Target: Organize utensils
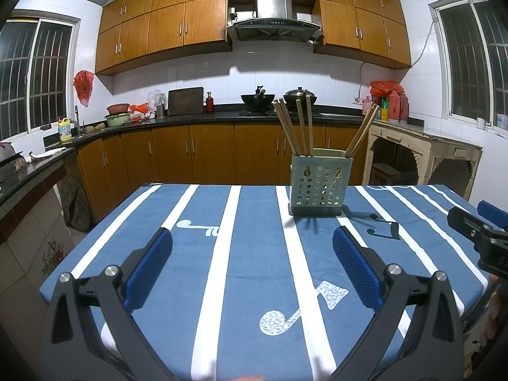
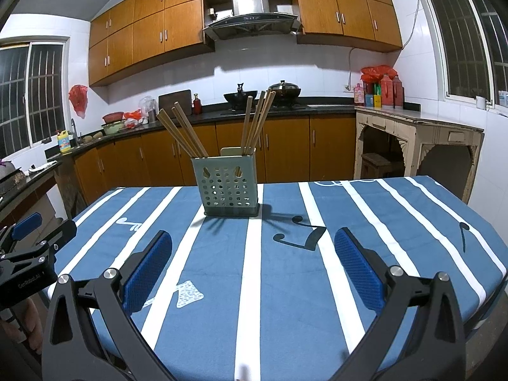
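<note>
Wooden chopsticks (image 1: 295, 127) lean in a perforated square holder (image 1: 320, 184); left gripper (image 1: 252, 265) and right gripper (image 2: 253, 265) gape, ribbed pads bare.

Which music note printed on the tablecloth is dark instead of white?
The dark note just in front of the holder, on its right side. The notes nearer the claws are white and speckled, while this one is solid dark.

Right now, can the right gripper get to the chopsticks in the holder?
Probably yes. The right gripper is open, and only bare tablecloth lies between it and the holder. The chopsticks stick up above the rim, with nothing in front of them.
</note>
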`<move>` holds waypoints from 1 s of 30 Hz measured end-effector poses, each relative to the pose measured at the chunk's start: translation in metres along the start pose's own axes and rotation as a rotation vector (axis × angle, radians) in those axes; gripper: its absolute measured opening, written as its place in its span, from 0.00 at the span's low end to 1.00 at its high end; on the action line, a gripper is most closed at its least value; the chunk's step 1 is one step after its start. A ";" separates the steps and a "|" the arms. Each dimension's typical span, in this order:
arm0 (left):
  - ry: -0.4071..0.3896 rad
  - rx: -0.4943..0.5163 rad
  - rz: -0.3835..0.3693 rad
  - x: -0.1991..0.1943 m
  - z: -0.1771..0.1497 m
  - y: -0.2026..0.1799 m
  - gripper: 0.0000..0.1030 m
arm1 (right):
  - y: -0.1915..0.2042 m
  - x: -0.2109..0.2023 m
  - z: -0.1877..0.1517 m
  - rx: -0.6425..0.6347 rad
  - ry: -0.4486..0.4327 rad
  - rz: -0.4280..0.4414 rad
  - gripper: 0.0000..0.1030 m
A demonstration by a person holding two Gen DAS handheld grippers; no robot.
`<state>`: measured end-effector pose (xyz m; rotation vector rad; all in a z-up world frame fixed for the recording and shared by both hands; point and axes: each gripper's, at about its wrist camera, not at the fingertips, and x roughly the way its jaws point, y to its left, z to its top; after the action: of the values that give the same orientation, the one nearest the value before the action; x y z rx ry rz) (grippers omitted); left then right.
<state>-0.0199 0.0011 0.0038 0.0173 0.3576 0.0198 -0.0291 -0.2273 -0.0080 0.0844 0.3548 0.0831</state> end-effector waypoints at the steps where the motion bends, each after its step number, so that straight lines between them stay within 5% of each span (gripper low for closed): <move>1: 0.000 0.000 0.001 0.000 0.000 0.000 0.96 | 0.000 0.000 0.000 0.000 0.000 0.000 0.98; 30: 0.009 0.001 -0.006 0.002 -0.006 0.001 0.96 | -0.001 0.000 0.002 0.003 0.001 0.001 0.98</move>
<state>-0.0202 0.0022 -0.0028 0.0168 0.3665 0.0143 -0.0288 -0.2283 -0.0062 0.0875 0.3554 0.0836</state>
